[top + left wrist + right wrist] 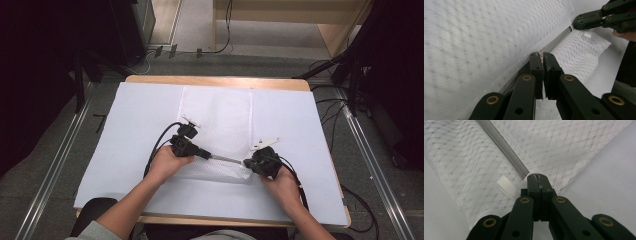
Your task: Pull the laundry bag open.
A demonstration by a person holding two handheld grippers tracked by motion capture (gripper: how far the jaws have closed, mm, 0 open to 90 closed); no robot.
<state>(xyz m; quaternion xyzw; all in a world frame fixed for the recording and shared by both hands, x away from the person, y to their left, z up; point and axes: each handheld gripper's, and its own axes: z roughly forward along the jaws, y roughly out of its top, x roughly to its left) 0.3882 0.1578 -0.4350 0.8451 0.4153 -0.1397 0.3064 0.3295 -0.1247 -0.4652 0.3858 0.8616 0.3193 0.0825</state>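
Two grippers meet over a white mesh bag that lies flat on the white sheet covering the table. We see the bag near the middle of the table, its far end toward the table's far edge and its near end, where a grey zipper runs across, between the person's hands.

Our left gripper points to the right along the zipper line. In the left gripper view its jaws are pressed almost together, with a small coppery bit, seemingly the zipper's slider, pinched at their tips, and the zipper stretches away from them toward the other gripper.

Our right gripper points left, toward the first, at the bag's near right corner. In the right gripper view its jaws are pressed together on the end of the zipper, where the mesh bunches under them. A small white ribbed tab lies on the mesh just beside these jaws. The two grippers are near each other but apart, with a taut stretch of zipper between them.
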